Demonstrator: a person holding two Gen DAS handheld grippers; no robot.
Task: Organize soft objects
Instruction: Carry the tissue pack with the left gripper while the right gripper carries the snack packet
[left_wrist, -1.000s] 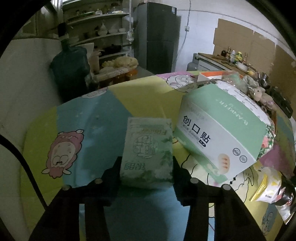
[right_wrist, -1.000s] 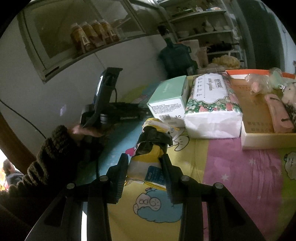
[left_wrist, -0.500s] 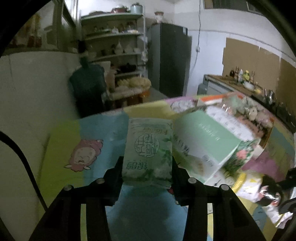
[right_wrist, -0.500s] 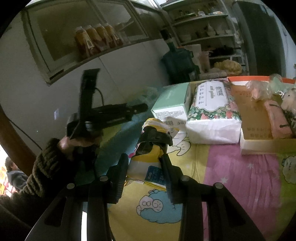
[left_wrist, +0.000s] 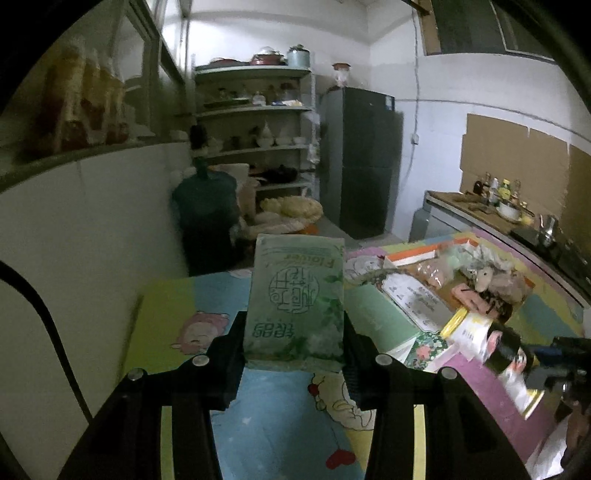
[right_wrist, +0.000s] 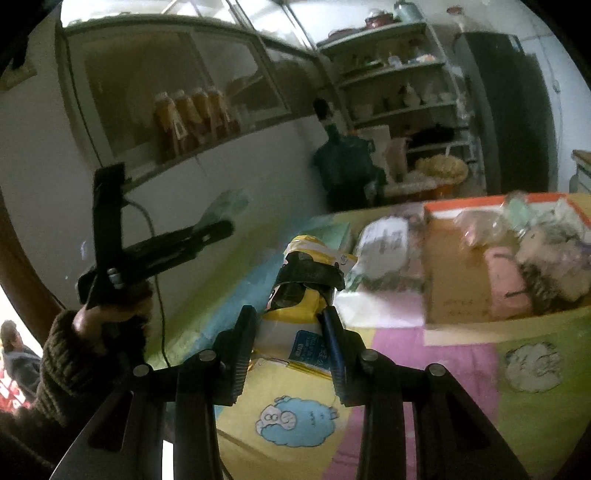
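Observation:
My left gripper (left_wrist: 293, 334) is shut on a pale green tissue pack (left_wrist: 295, 299), held upright above the cartoon-print table cover (left_wrist: 177, 306). My right gripper (right_wrist: 290, 334) is shut on a yellow snack bag (right_wrist: 295, 306) closed by a black clip, lifted off the table. In the right wrist view the left gripper (right_wrist: 225, 225) shows at the left, raised, with the green pack (right_wrist: 225, 203) blurred at its tip. The yellow bag (left_wrist: 495, 347) and the right gripper appear at the lower right of the left wrist view.
A cardboard tray (right_wrist: 454, 291) with an orange rim holds plush toys (right_wrist: 554, 258) and a pink item. A green box (left_wrist: 373, 314) and a floral tissue pack (right_wrist: 384, 243) lie beside it. A water jug (left_wrist: 205, 210), shelves and a dark fridge (left_wrist: 360, 162) stand beyond the table. A sleeve (right_wrist: 74, 369) is at the left.
My left gripper has risen with the green tissue pack, which now hangs clear of the table. My right gripper has lifted a little with the yellow bag.

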